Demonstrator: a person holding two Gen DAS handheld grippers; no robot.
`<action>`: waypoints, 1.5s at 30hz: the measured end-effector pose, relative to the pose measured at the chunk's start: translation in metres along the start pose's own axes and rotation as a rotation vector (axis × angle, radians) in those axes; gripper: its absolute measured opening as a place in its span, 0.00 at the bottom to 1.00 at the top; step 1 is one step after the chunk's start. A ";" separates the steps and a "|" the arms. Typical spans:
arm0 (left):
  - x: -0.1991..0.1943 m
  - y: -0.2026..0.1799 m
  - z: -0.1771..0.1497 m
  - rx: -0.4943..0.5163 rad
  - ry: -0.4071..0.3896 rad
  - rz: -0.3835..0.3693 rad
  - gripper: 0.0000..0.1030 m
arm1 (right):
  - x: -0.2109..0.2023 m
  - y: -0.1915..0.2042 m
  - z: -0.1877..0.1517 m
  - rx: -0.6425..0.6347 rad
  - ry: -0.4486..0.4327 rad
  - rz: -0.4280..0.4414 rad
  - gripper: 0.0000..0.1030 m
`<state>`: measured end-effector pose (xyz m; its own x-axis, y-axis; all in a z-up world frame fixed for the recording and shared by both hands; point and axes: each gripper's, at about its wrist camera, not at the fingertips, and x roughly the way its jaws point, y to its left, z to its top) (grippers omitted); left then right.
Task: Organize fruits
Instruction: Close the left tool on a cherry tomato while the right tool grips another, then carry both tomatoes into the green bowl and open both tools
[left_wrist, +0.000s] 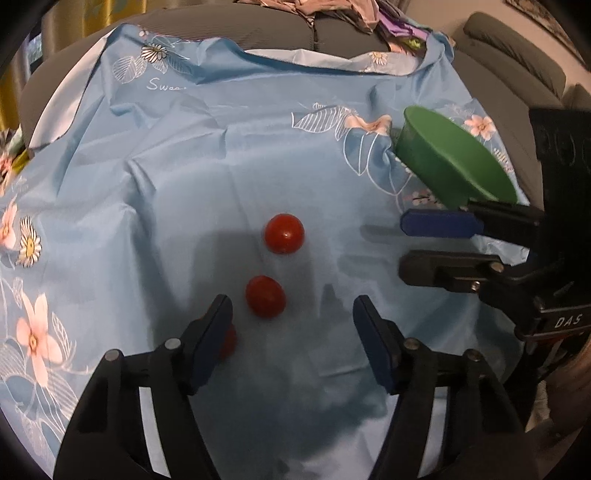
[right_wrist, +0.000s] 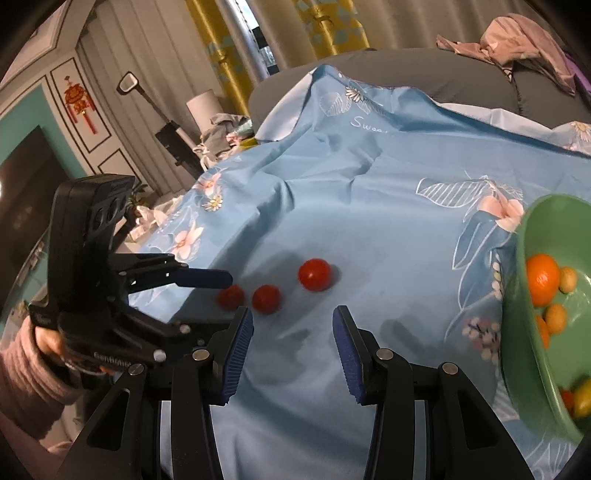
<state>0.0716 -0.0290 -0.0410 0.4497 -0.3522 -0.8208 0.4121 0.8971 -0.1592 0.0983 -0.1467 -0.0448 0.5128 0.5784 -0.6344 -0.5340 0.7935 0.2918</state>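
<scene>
Left wrist view: open-jawed left hand-held gripper (left_wrist: 291, 314), open-jawed right hand-held gripper (left_wrist: 402, 245), blue floral cloth (left_wrist: 221, 166), grey sofa (left_wrist: 280, 33)

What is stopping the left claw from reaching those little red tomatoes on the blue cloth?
Nothing visible. The left gripper hangs open right over the three tomatoes: the middle tomato lies just ahead of its fingers, and only bare blue cloth surrounds it. The nearest tomato is half hidden behind one finger.
</scene>
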 end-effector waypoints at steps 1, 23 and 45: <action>0.003 0.000 0.001 0.010 0.005 0.005 0.64 | 0.004 -0.001 0.002 0.001 0.006 -0.004 0.44; 0.034 0.012 0.006 0.038 0.044 0.007 0.28 | 0.079 -0.004 0.032 -0.032 0.139 -0.060 0.44; 0.004 -0.002 0.022 0.016 -0.065 -0.061 0.24 | 0.024 -0.021 0.034 0.069 -0.014 -0.081 0.32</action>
<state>0.0897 -0.0379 -0.0318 0.4734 -0.4231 -0.7726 0.4526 0.8693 -0.1986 0.1444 -0.1435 -0.0419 0.5618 0.5144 -0.6479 -0.4436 0.8484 0.2890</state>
